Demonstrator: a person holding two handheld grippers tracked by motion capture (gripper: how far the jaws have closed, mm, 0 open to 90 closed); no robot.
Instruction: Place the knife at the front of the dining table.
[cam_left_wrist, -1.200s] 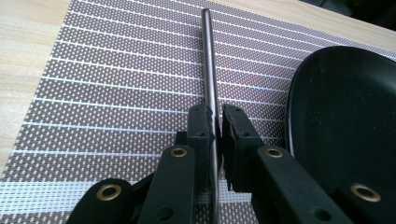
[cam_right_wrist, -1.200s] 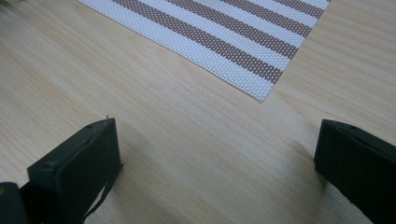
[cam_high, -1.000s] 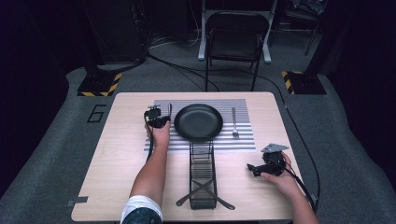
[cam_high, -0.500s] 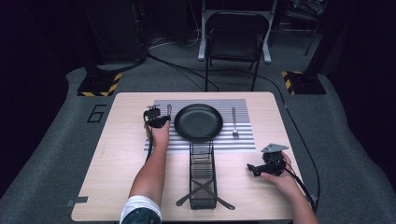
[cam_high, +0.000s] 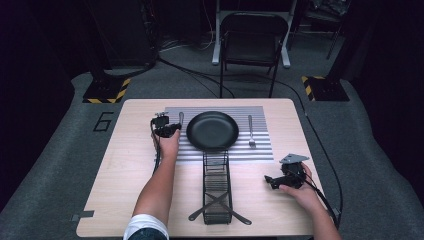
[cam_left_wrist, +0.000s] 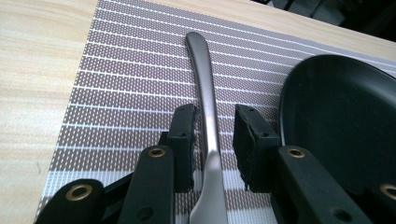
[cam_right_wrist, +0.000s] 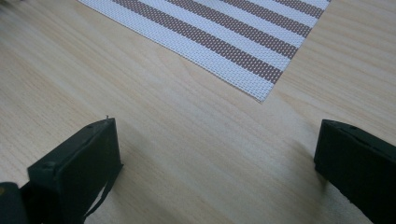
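A metal utensil (cam_left_wrist: 206, 95) lies on the striped placemat (cam_left_wrist: 130, 88), just left of the black plate (cam_left_wrist: 345, 116). My left gripper (cam_left_wrist: 215, 116) sits low over the mat and straddles the utensil's handle. Its jaws have just been opening, and a gap shows on each side of the handle, so the pads do not press on it. In the high view the left gripper (cam_high: 167, 129) is at the plate's (cam_high: 212, 131) left edge. My right gripper (cam_high: 272, 181) rests at the table's right front. It (cam_right_wrist: 217, 140) is wide open over bare wood.
A fork (cam_high: 251, 131) lies on the placemat (cam_high: 260, 152) right of the plate. A black wire rack (cam_high: 216, 187) stands in front of the plate, running toward the table's near edge. A chair (cam_high: 250, 37) stands beyond the table.
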